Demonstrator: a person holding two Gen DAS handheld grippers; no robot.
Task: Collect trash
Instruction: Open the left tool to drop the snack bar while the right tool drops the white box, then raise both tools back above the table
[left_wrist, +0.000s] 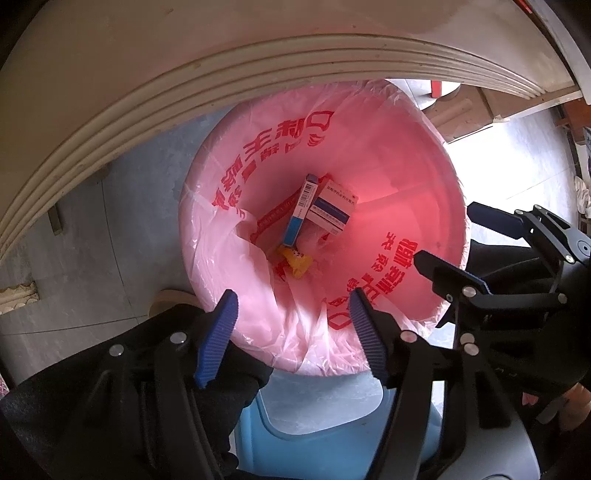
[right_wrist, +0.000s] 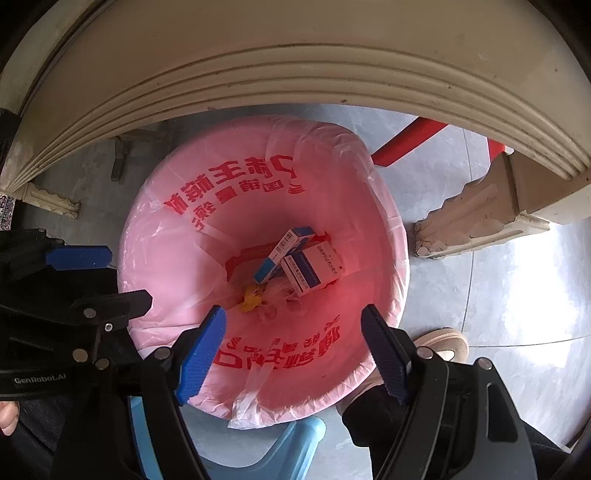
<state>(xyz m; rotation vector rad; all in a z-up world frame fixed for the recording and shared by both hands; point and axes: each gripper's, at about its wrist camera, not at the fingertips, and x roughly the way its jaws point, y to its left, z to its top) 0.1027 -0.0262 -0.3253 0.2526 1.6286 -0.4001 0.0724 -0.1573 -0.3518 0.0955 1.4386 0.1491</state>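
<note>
A trash bin lined with a pink plastic bag (left_wrist: 388, 177) with red print stands on the floor below both grippers; it also shows in the right wrist view (right_wrist: 177, 258). At its bottom lie two small cartons (left_wrist: 314, 206) (right_wrist: 295, 258) and a yellow wrapper (left_wrist: 297, 262) (right_wrist: 251, 297). My left gripper (left_wrist: 293, 306) is open and empty above the bin's near rim. My right gripper (right_wrist: 293, 325) is open and empty above the near rim too. Each gripper shows at the side of the other's view, the right one (left_wrist: 443, 236) and the left one (right_wrist: 122, 277).
A cream table edge with ribbed moulding (left_wrist: 184, 74) (right_wrist: 295, 66) overhangs the bin's far side, and its carved foot (right_wrist: 476, 218) stands on the grey tiled floor at right. A light blue plastic stool (left_wrist: 314, 424) (right_wrist: 280, 450) sits under the grippers. A red stool leg (right_wrist: 402, 140) and a beige shoe (right_wrist: 447, 343) show nearby.
</note>
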